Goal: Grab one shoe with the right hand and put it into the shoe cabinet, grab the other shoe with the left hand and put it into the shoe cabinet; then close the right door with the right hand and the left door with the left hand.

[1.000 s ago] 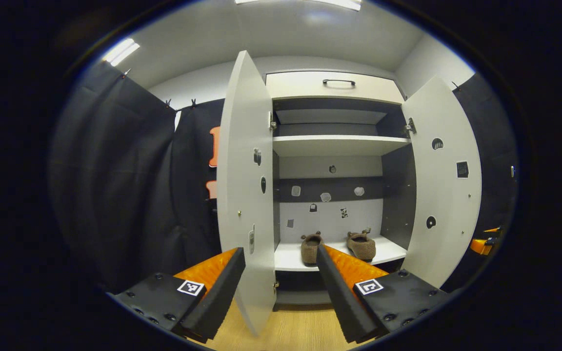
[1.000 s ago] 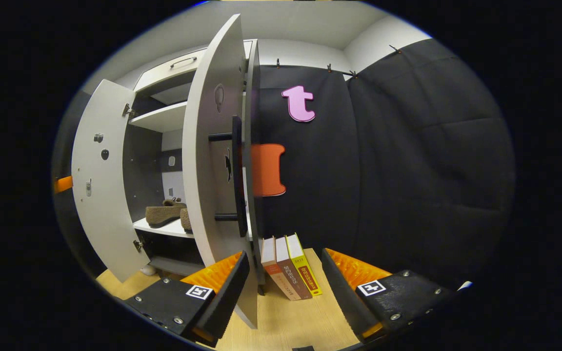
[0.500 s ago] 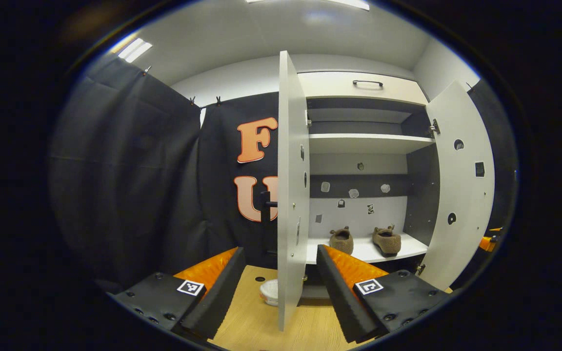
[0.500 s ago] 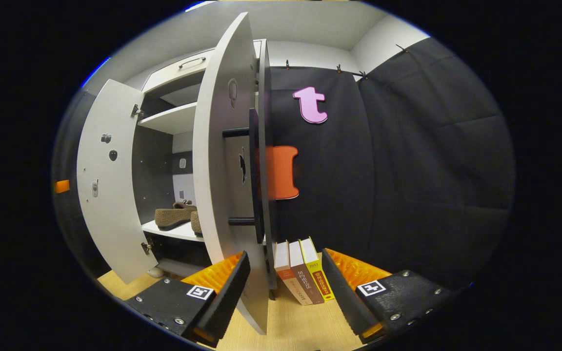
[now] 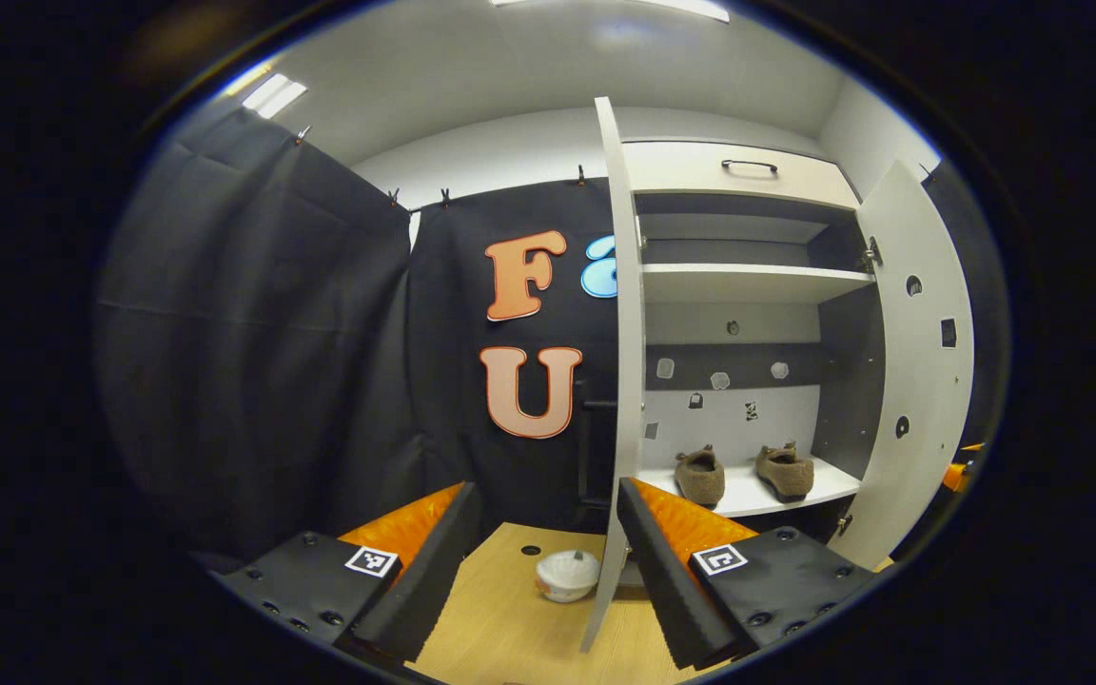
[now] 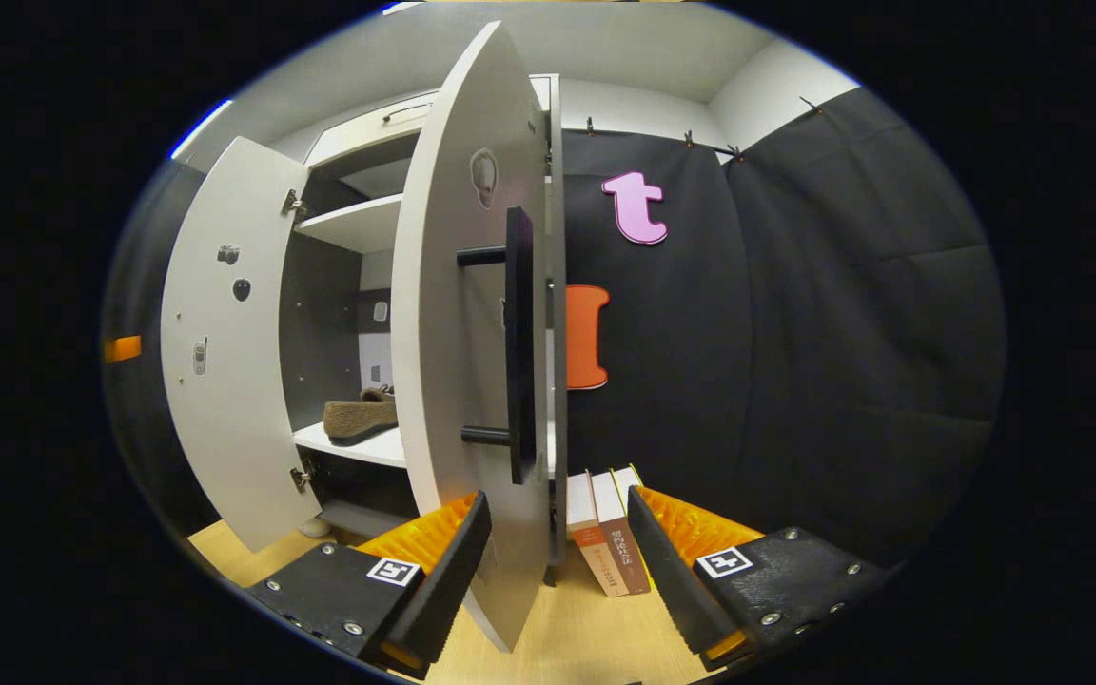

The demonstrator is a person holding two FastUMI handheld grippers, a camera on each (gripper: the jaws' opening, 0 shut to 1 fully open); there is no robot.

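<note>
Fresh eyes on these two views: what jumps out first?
The white shoe cabinet with both doors swung wide: in the left gripper view the left door stands edge-on at centre. Two brown shoes sit side by side on its bottom shelf. In the right gripper view the right door with its dark bar handle looms just ahead of the open right tongs, books standing behind.

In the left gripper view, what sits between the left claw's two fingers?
The left door's edge and a small white bowl-like object on the wooden floor.
</note>
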